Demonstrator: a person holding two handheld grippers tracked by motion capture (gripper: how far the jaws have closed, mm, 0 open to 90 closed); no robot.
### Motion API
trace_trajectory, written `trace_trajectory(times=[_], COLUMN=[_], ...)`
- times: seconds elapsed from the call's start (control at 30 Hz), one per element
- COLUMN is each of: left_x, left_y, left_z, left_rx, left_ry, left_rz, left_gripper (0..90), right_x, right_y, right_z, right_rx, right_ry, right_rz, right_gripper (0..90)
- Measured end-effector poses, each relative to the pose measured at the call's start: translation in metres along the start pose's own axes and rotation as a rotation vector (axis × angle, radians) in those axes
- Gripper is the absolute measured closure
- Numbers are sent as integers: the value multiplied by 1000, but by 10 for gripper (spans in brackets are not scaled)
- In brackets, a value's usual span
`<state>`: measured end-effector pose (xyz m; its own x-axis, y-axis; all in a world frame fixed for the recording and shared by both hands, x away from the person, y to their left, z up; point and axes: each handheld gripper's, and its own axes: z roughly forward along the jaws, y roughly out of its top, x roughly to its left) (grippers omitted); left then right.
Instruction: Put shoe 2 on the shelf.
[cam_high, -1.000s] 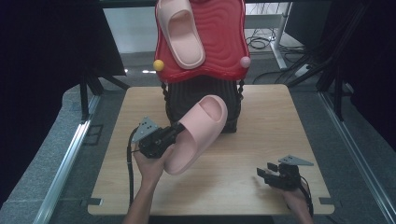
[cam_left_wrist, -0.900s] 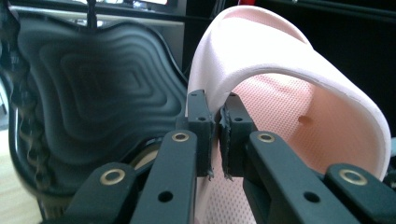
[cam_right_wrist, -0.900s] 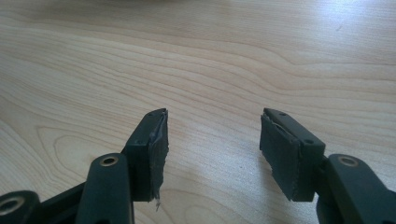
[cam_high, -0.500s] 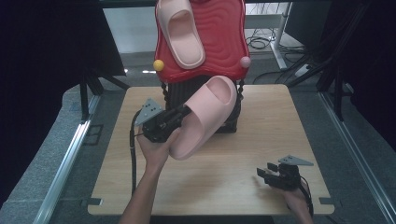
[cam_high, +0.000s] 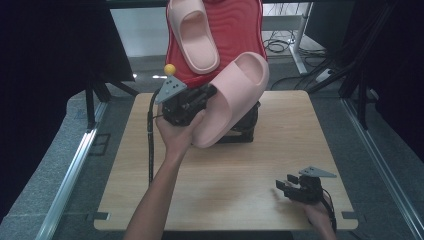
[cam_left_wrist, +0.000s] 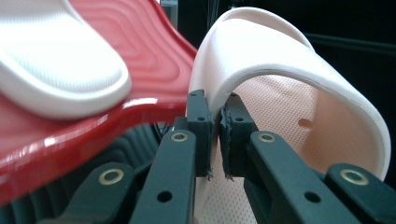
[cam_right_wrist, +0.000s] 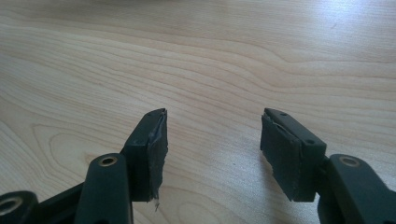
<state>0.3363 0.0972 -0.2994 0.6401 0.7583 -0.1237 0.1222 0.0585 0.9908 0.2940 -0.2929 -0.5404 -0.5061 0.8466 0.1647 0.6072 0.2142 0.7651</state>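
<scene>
My left gripper (cam_high: 212, 93) is shut on the side edge of a pale pink slipper (cam_high: 236, 95) and holds it in the air, tilted, toe up. It hangs just in front of a red wavy stand (cam_high: 240, 30). In the left gripper view the pads (cam_left_wrist: 201, 121) pinch the slipper's (cam_left_wrist: 289, 93) strap wall, with the red stand (cam_left_wrist: 154, 60) close on the left. A second pink slipper (cam_high: 192, 35) rests on the stand's face, the same slipper (cam_left_wrist: 56, 74) near in the left gripper view. My right gripper (cam_high: 283, 186) lies open low over the table's near right corner, nothing between its jaws (cam_right_wrist: 212, 140).
The stand rises from a black base (cam_high: 246, 129) at the back middle of the wooden table (cam_high: 225, 190). A yellow ball (cam_high: 170, 69) sticks out at the stand's left edge. Dark screens and cables surround the table.
The left hand has raised the pink slipper from the tabletop up and back toward the red stand. The right gripper has stayed where it was.
</scene>
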Motion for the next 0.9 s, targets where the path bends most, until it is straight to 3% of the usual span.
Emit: trace_trajectory(times=[0.23,0.53,0.9], left_x=[0,8,22], left_y=[24,32,43], left_z=[12,37,66], left_rx=[-6,11,24], left_ry=[25,56,116], left_rz=[30,21,9], left_gripper=[839,835,840], right_x=[-2,-1,2], right_y=[-1,-2,0], right_z=[-2,-1,-3], right_rx=[0,3,-35], right_ry=[-4,-1,-41], right_rz=[5,9,0], right_gripper=[413,409,409])
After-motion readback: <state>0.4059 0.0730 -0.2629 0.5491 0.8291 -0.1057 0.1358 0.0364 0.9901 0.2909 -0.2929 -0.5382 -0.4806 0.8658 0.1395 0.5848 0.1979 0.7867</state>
